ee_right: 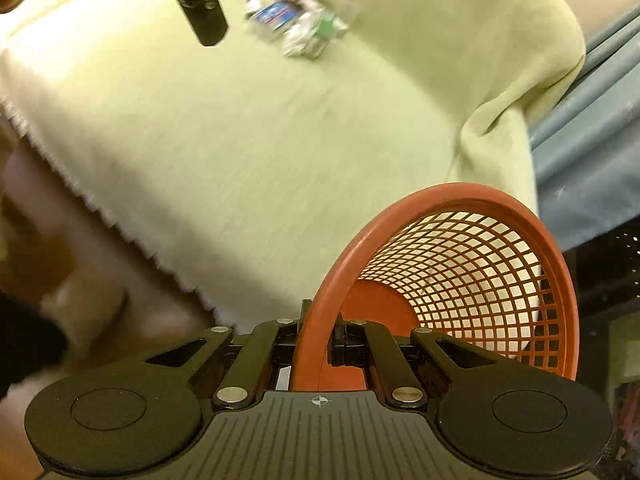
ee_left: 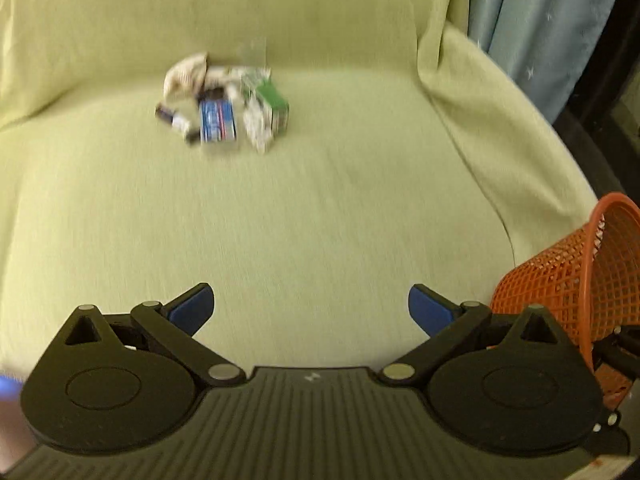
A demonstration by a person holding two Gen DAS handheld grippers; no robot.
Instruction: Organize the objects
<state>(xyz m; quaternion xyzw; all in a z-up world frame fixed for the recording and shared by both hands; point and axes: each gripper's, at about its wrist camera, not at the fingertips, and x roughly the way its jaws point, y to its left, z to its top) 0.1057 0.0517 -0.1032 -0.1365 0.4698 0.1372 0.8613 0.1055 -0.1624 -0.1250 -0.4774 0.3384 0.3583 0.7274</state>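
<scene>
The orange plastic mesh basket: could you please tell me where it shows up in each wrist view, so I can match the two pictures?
Left wrist view: the orange plastic mesh basket is at the lower right edge, tilted, beside the open left gripper.
Right wrist view: it fills the lower right centre, its rim clamped between the jaws of the right gripper.
Shared landmark: the pile of small boxes on the pale green cloth cover.
</scene>
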